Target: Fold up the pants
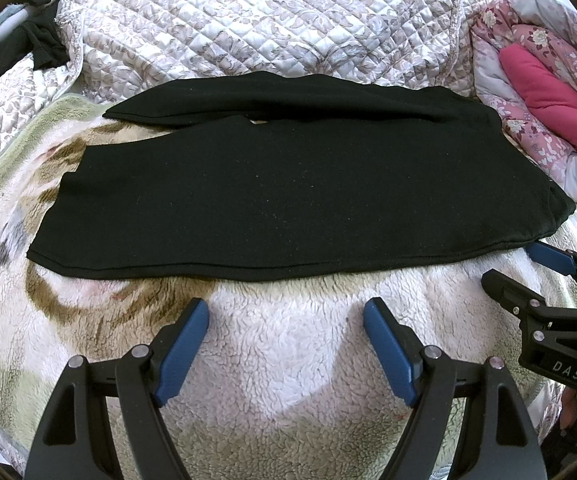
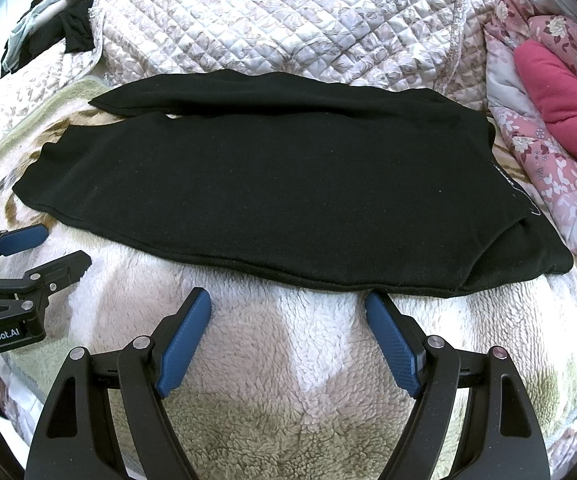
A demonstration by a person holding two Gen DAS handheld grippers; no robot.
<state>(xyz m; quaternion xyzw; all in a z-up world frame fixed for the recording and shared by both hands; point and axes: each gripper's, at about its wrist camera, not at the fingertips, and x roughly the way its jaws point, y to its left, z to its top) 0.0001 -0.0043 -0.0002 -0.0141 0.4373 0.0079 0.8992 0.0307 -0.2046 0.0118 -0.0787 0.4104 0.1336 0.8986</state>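
Note:
Black pants lie flat across a fleece blanket, legs pointing left, waist at the right; they also show in the right wrist view. My left gripper is open and empty, just short of the pants' near hem. My right gripper is open and empty, its right fingertip at the pants' near edge. The right gripper also shows in the left wrist view, beside the waist corner. The left gripper shows at the left of the right wrist view.
A quilted floral bedspread rises behind the pants. A pink floral quilt with a magenta lining is bunched at the right. Dark clothes hang at the far left.

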